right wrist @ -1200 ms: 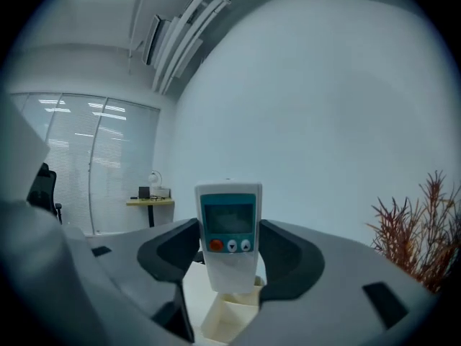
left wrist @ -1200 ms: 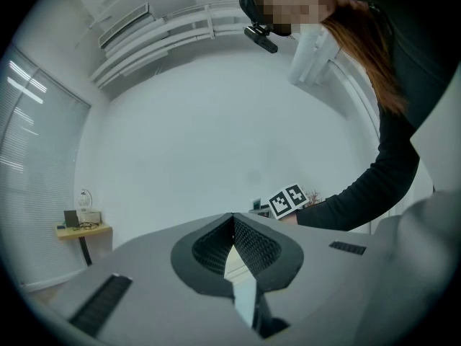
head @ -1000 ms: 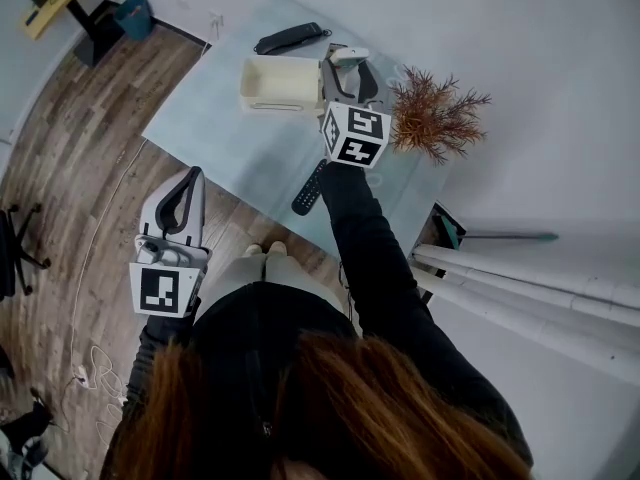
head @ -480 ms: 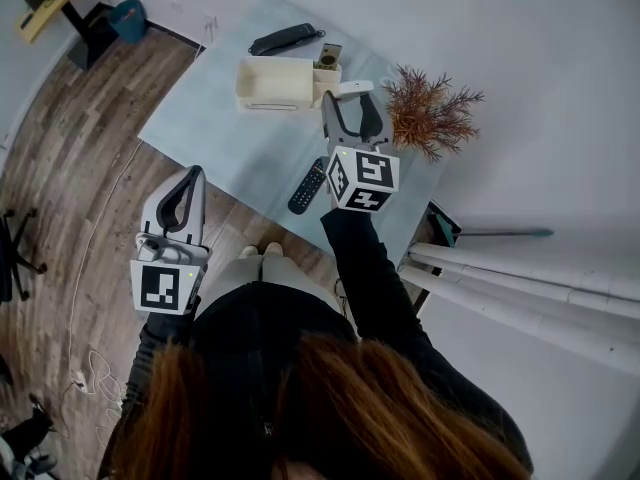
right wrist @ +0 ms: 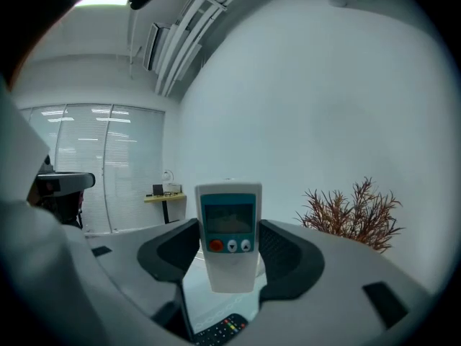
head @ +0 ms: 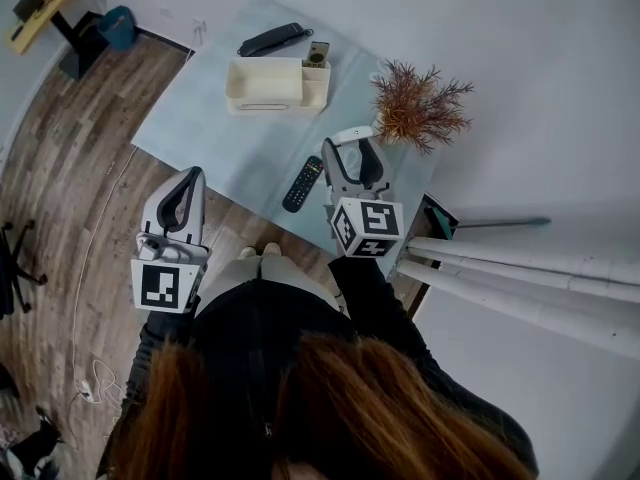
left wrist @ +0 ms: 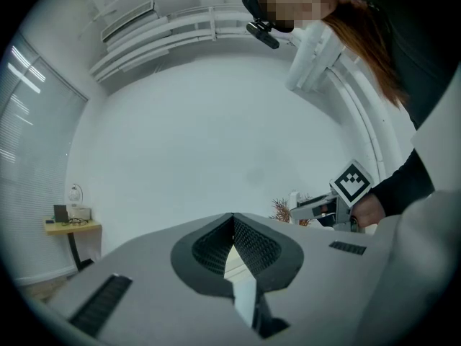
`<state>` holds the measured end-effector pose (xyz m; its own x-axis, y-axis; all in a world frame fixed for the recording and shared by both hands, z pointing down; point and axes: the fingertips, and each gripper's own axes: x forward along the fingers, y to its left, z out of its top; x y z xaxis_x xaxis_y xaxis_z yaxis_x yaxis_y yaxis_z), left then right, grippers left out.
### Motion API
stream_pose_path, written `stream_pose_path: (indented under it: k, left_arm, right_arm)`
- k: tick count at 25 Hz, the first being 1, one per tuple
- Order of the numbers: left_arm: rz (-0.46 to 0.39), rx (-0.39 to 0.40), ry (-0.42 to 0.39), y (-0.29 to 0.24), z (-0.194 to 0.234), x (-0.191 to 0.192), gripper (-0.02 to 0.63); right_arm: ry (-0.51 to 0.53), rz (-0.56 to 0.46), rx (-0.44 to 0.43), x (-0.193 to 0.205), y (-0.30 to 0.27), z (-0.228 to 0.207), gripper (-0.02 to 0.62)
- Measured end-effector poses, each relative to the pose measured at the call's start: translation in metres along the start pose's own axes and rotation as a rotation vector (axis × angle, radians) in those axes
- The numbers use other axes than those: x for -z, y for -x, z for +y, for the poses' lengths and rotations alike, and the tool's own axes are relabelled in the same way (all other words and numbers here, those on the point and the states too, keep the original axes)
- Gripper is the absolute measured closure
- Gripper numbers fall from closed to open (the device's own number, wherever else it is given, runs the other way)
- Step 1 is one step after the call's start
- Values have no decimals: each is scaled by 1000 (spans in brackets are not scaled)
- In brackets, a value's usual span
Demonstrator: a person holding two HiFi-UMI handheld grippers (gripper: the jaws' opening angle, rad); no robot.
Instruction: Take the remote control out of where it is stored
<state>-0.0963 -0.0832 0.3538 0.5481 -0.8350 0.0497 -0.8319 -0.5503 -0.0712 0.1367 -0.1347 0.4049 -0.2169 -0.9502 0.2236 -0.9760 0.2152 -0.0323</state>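
Clamping the remote [right wrist: 229, 262], right gripper [head: 351, 150] covers its sides.

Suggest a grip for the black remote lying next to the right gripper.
Take the black remote across its narrow width, mid-body, coming straight down from above. It lies flat on the table, long and slim, so only its long side edges offer opposing faces. Probably use the left gripper: the right gripper is shut on the white remote.

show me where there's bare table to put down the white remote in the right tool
Widest bare patch: the table's left half, between the cream box and the near edge, left of the black remote. Crowded: far edge, and the plant corner.
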Motion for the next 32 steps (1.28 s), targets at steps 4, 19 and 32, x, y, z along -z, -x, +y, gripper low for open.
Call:
stream_pose_path:
  k: [4,19,32]
  left_arm:
    - [-2,23,-6,-4,-5,0,600]
    - [-4,92,5,-14,-25,2,600]
    - [-3,71,11,-12,-14,3,600]
  right_arm:
    - [3,45,28,18,15,-9,328]
    - [26,368,16,105,39,-26,328]
    - [14,716,-101,178,34,-30,328]
